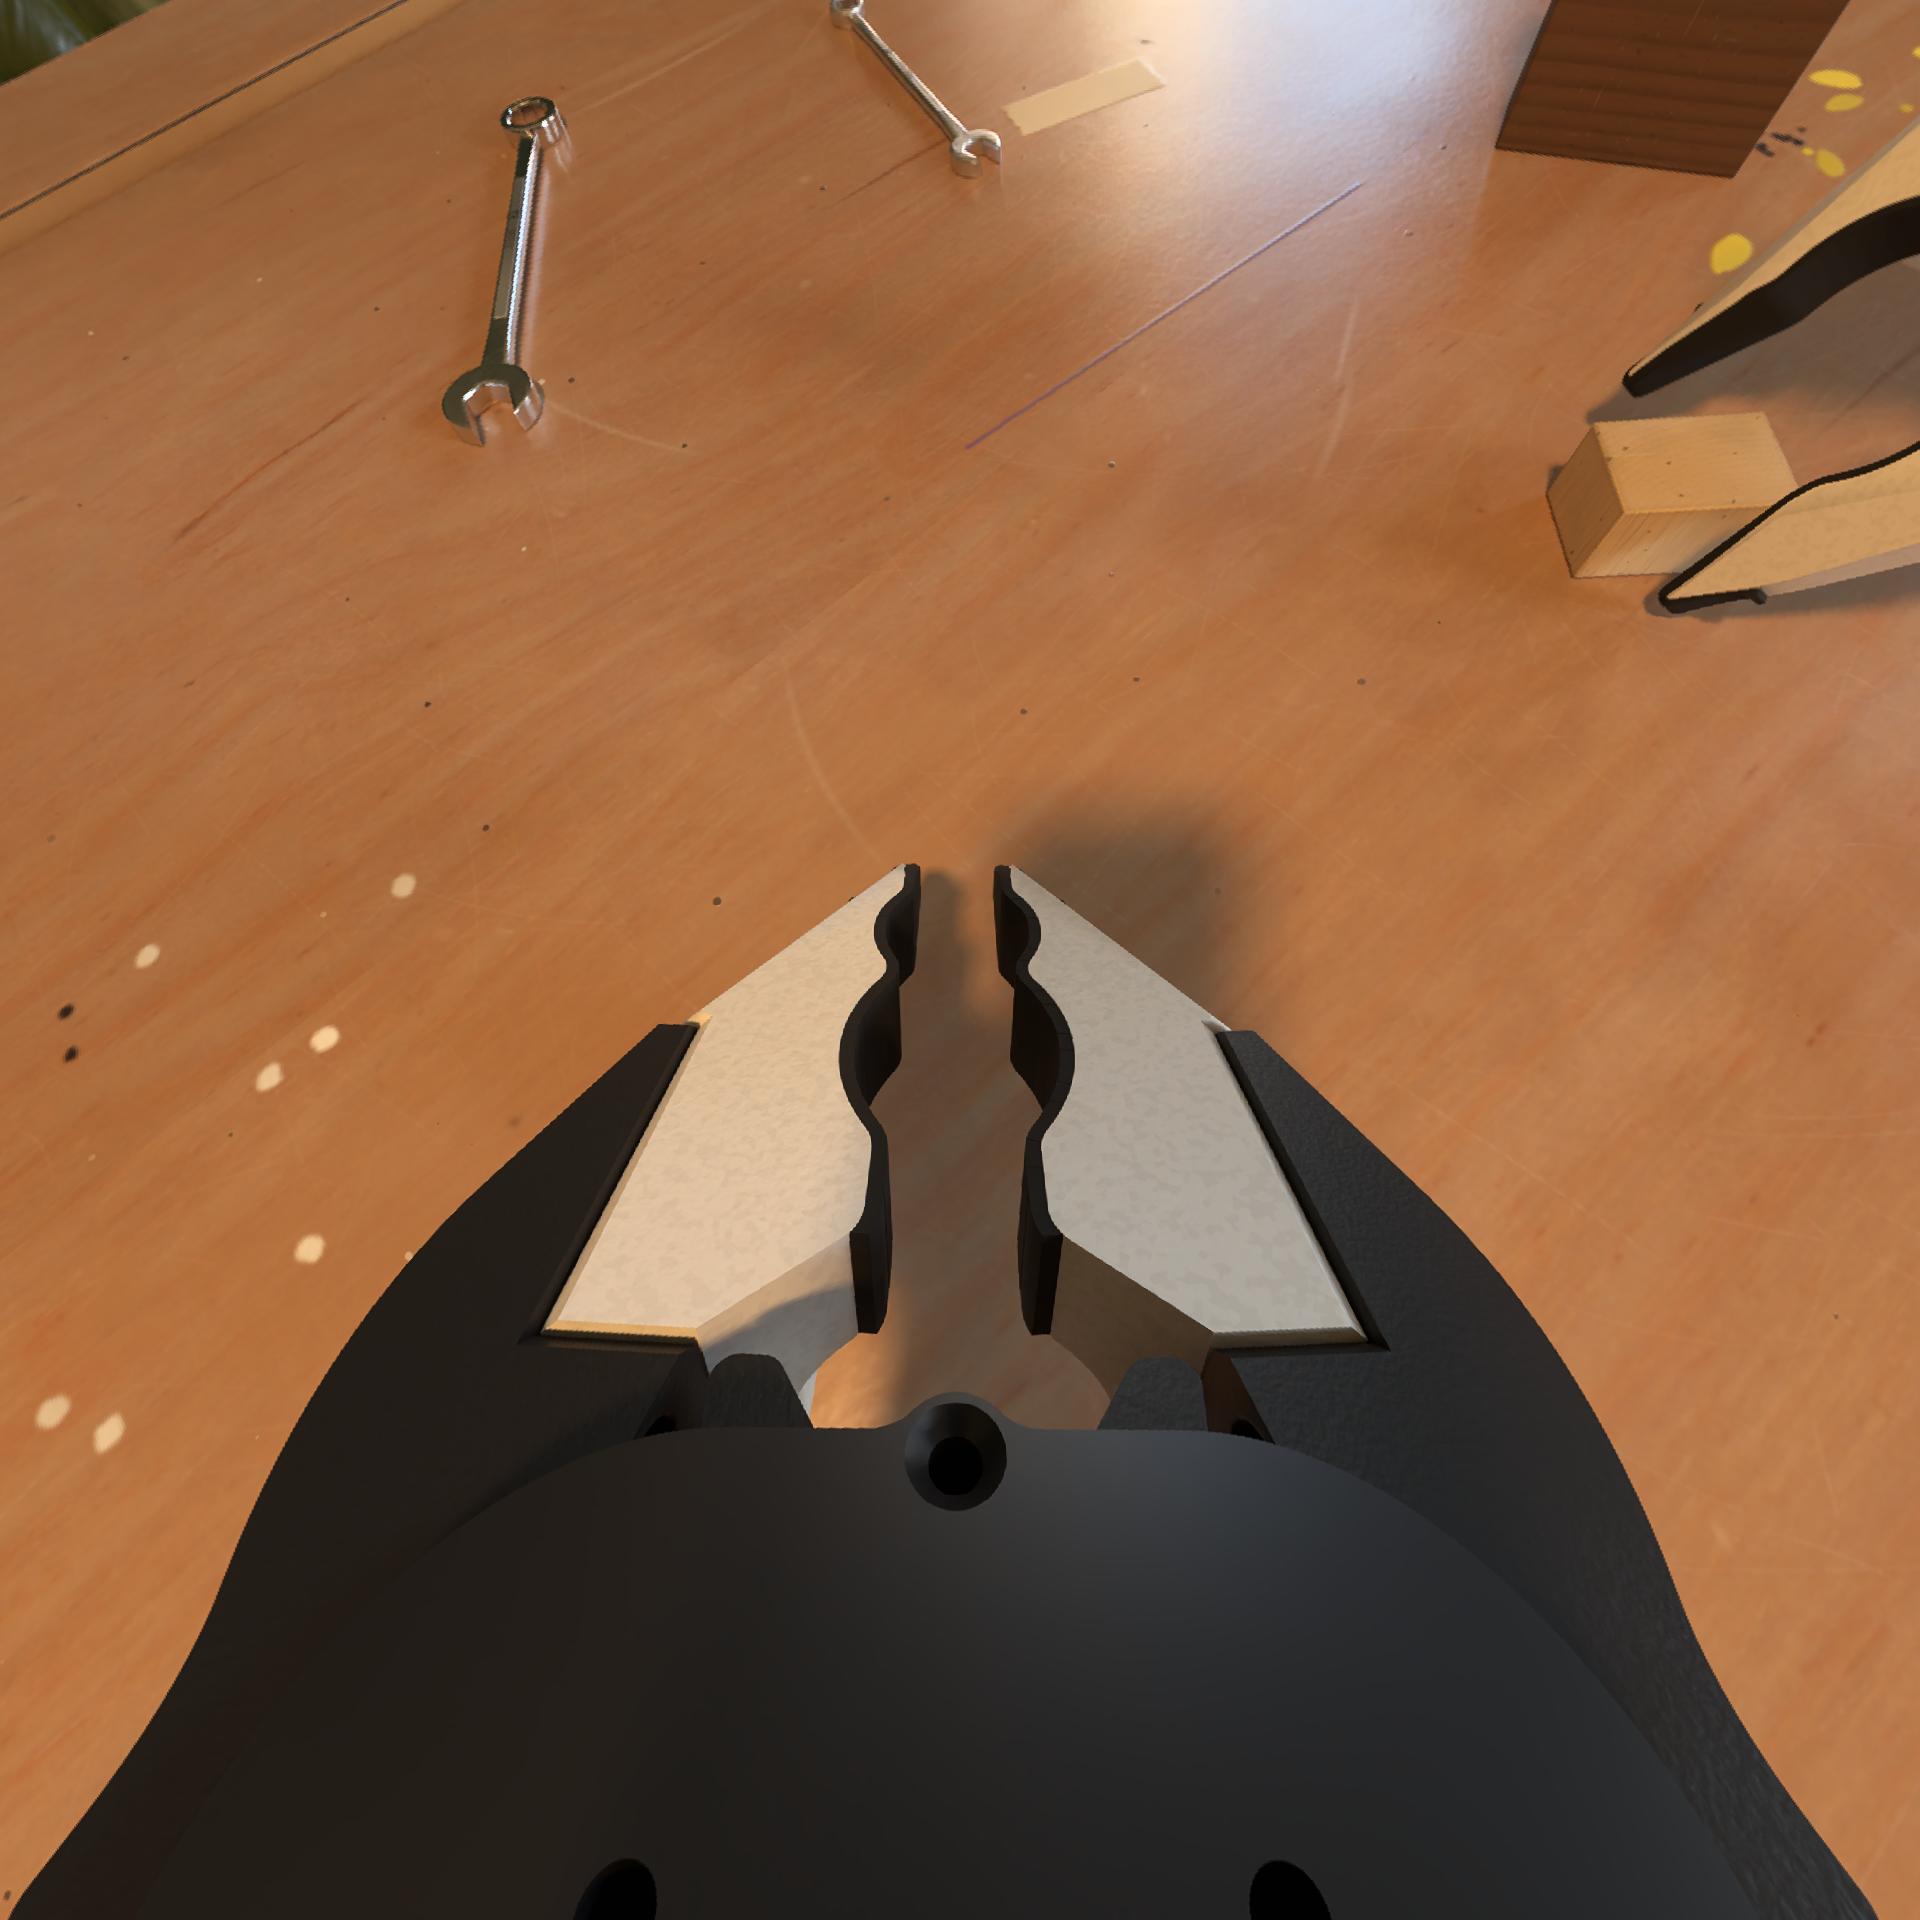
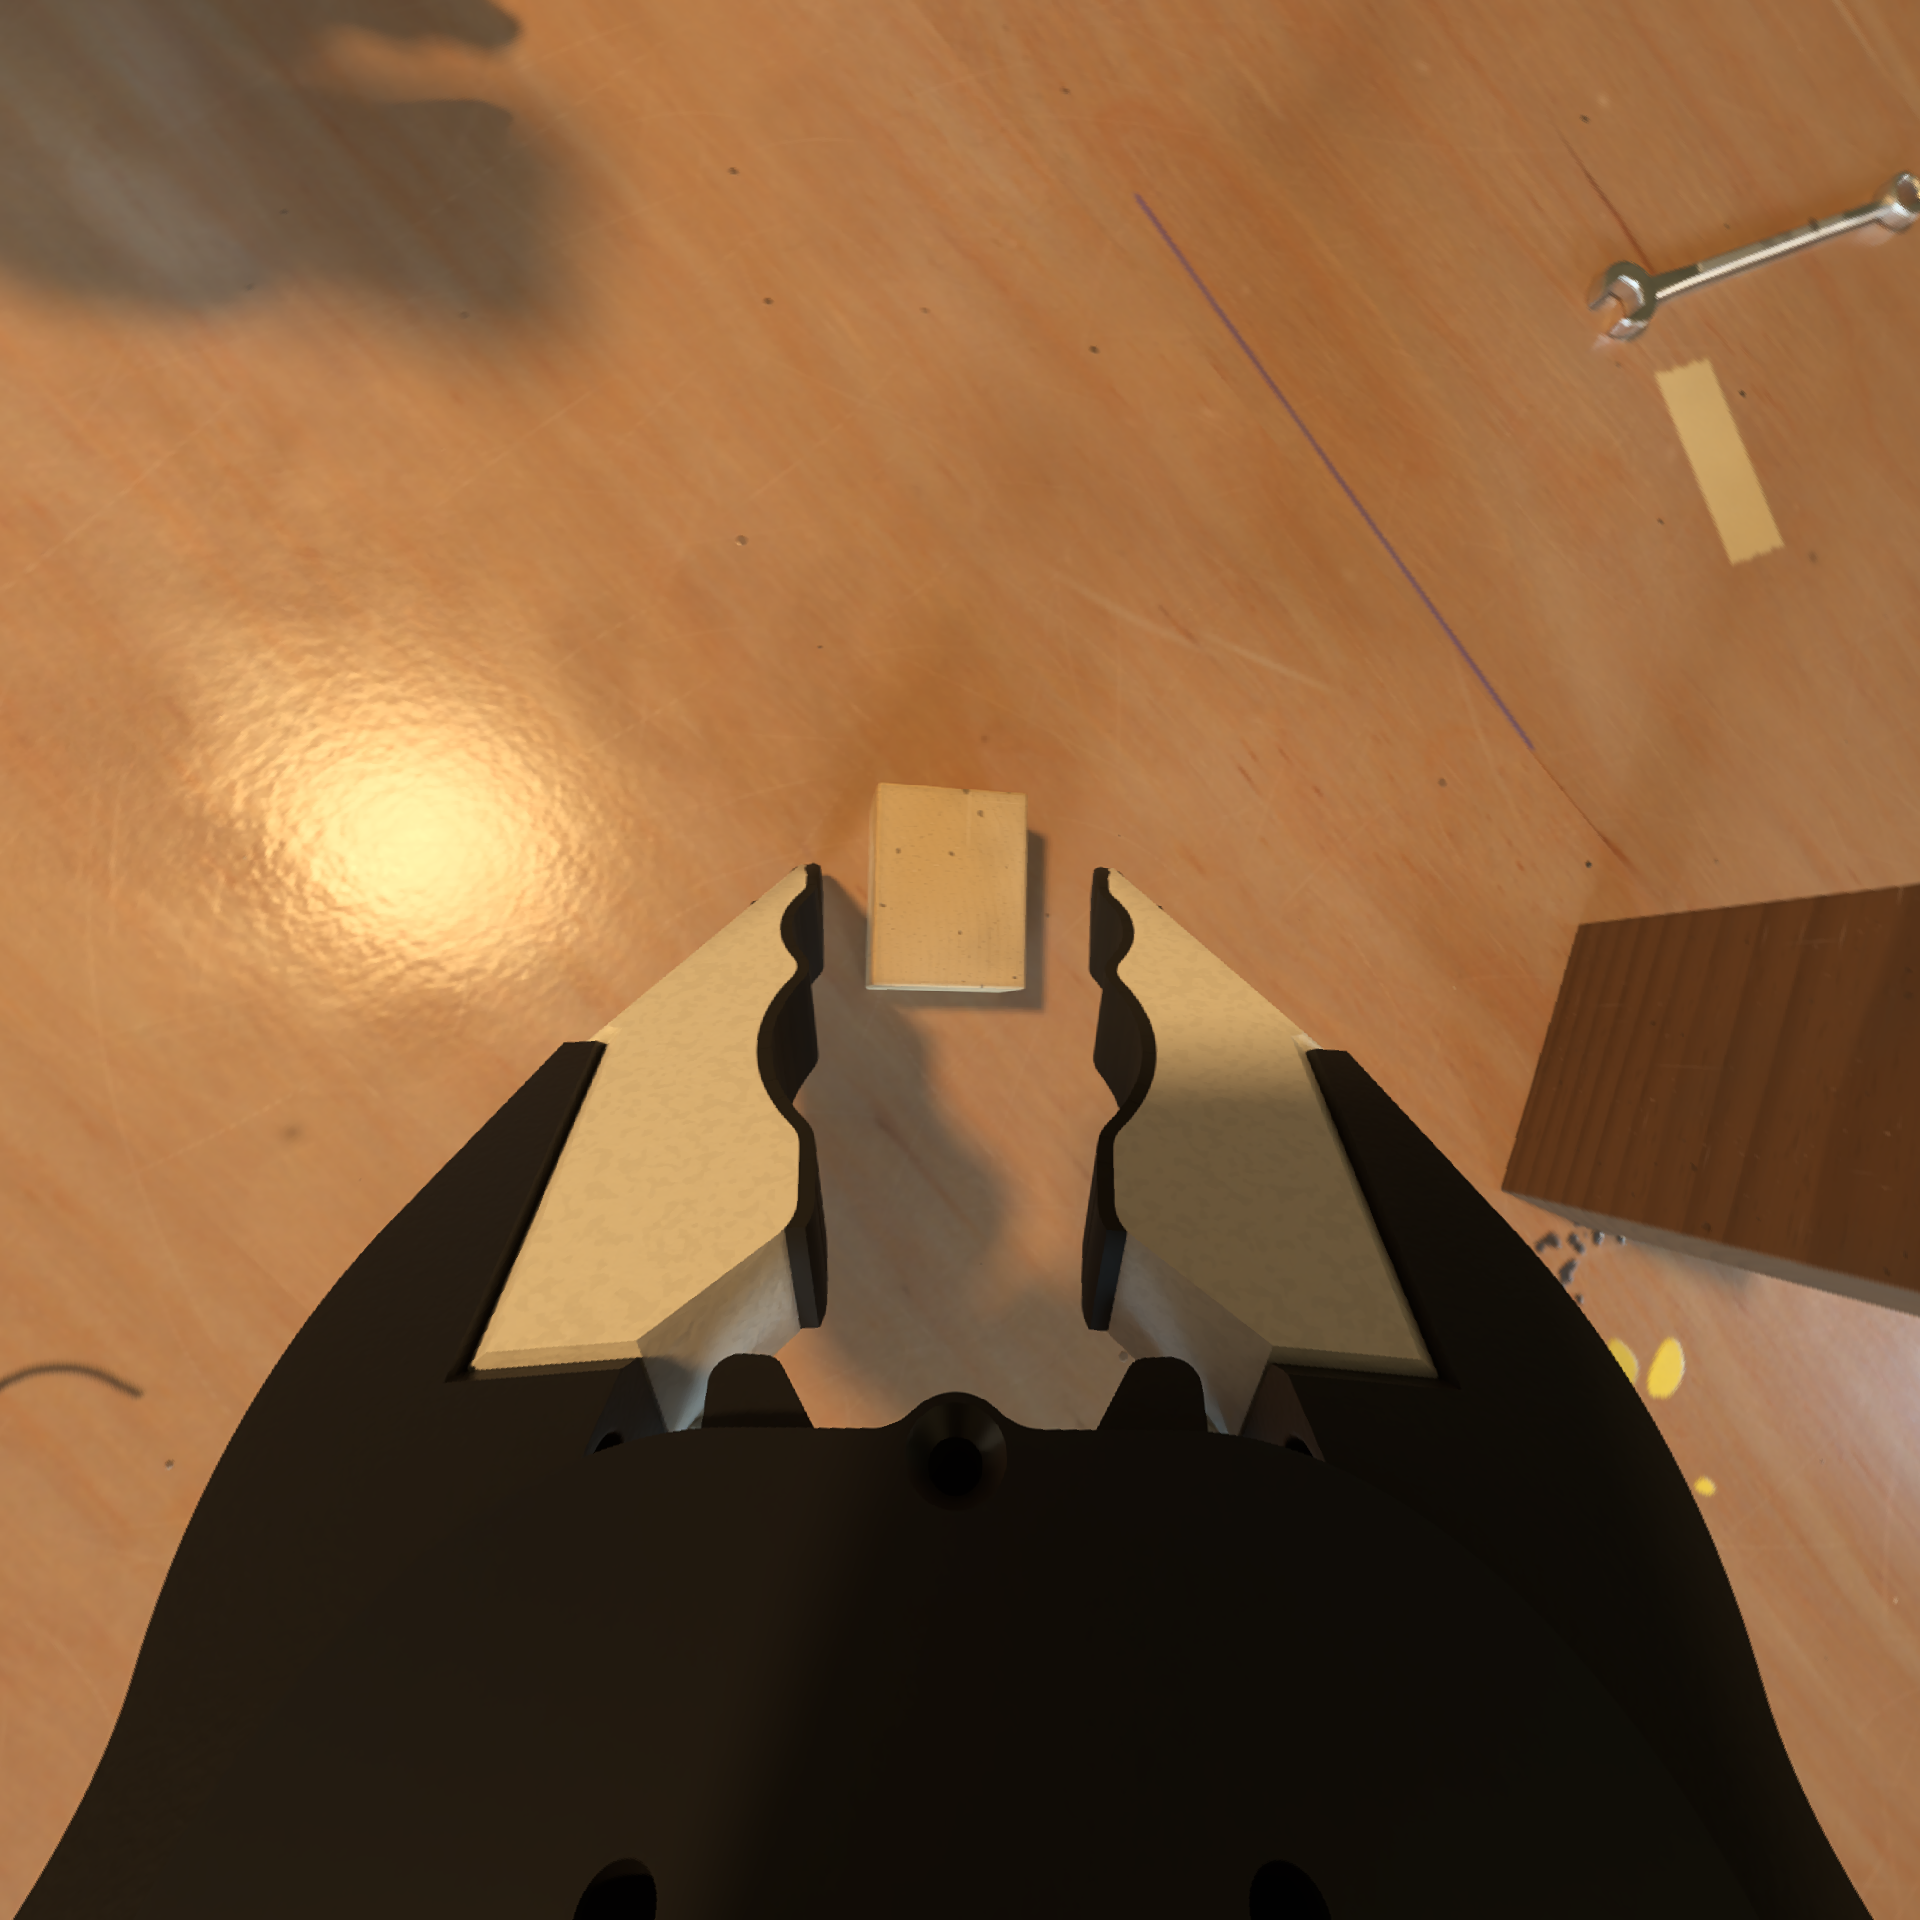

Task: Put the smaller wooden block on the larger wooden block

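Note:
The smaller block (image 2: 945, 894), pale wood, lies flat on the table. My right gripper (image 2: 956, 875) is open, one fingertip on each side of the block's near half, with a gap on both sides. The left wrist view shows the same block (image 1: 1662, 488) between the right gripper's (image 1: 1652, 494) fingers at the right edge. The larger block (image 2: 1745, 1081), dark brown wood, stands to the right of it and also shows at the top right of the left wrist view (image 1: 1652, 83). My left gripper (image 1: 957, 873) is empty over bare table, jaws nearly together.
The wooden table (image 1: 1039, 623) carries two metal wrenches (image 1: 509, 281) (image 1: 914, 83) at the far left and centre, and a strip of tape (image 1: 1081, 96). One wrench (image 2: 1756, 255) and the tape (image 2: 1720, 462) show at the right wrist view's upper right. Yellow paint spots (image 2: 1662, 1361) lie near the dark block.

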Robot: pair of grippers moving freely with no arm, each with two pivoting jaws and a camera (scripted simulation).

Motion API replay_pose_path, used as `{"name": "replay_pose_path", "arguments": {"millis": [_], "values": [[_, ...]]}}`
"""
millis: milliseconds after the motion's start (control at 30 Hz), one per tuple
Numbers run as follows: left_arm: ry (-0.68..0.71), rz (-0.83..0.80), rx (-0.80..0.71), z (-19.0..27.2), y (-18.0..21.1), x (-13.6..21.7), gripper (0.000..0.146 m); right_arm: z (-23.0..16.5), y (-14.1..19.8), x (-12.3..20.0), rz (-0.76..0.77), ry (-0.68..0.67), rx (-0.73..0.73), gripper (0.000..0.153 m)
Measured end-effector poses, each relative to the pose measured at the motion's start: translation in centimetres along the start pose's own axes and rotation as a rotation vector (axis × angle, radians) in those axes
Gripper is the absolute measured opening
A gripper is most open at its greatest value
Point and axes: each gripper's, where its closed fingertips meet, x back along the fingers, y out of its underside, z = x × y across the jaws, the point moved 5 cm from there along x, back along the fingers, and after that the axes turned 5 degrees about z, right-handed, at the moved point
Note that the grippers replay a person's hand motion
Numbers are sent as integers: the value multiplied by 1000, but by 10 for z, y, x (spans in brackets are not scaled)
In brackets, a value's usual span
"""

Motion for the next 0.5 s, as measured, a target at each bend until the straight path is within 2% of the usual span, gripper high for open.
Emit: {"name": "replay_pose_path", "arguments": {"millis": [67,100,167,267,333,400,500], "values": [[-2,1,3,0,0,0,14,3,1,0,2,10,-27,57],[-2,1,6,0,0,0,14,2,1,-1,7,-2,-37,52],[0,2,12,0,0,0,14,0,2,-2,42,-54,-54,30],[2,1,12,0,0,0,14,-2,2,0,68,-67,-71,30],[0,0,8,0,0,0,14,-3,-9,12,146,-62,-91,30],[-1,-1,8,0,0,0,14,8,-28,39,273,5,-99,30],[0,-3,13,0,0,0,14,59,-47,86,394,221,-151,30]]}}
